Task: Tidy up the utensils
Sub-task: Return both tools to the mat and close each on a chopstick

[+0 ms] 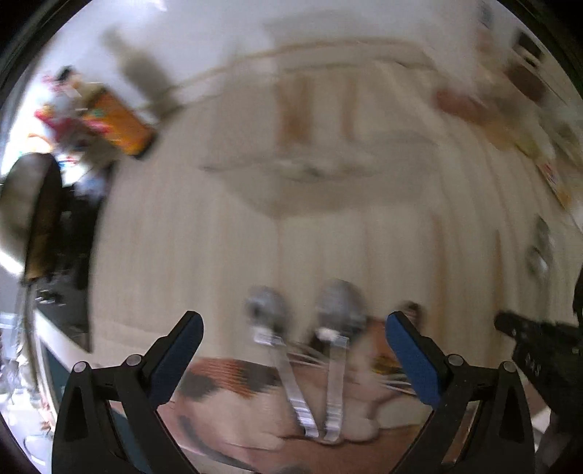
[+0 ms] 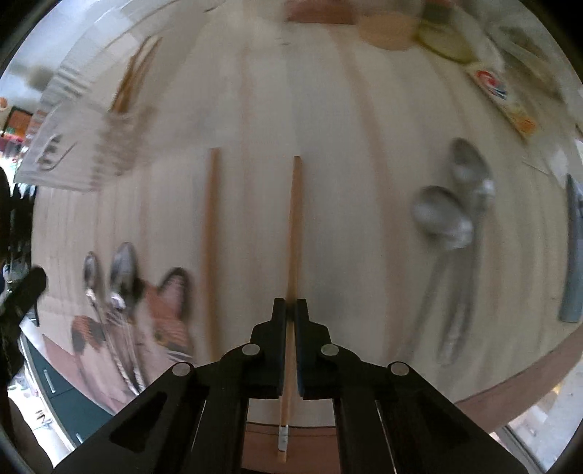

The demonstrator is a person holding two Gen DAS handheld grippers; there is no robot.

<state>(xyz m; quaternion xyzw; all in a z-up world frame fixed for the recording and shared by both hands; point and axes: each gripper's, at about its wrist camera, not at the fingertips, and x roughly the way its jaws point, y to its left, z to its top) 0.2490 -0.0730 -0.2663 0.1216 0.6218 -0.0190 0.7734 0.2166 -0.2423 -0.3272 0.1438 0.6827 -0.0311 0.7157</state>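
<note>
In the right wrist view my right gripper [image 2: 290, 310] is shut on a wooden chopstick [image 2: 294, 226] that runs straight ahead over the pale table [image 2: 346, 182]. A second chopstick [image 2: 210, 237] lies parallel on its left. Two large metal spoons [image 2: 448, 226] lie to the right. Two smaller spoons [image 2: 109, 277] rest on a fox-print mat [image 2: 169, 310] at the left. In the left wrist view my left gripper [image 1: 295, 335] hangs open above those two spoons [image 1: 309, 328], one bowl beside the other, touching neither.
A clear ribbed holder [image 2: 80, 146] with wooden sticks stands at the far left of the right wrist view. A blue-grey flat piece [image 2: 574, 255] lies near the right table edge. Packets and bowls [image 2: 437, 32] crowd the far side. An orange box [image 1: 120, 124] sits beyond the table.
</note>
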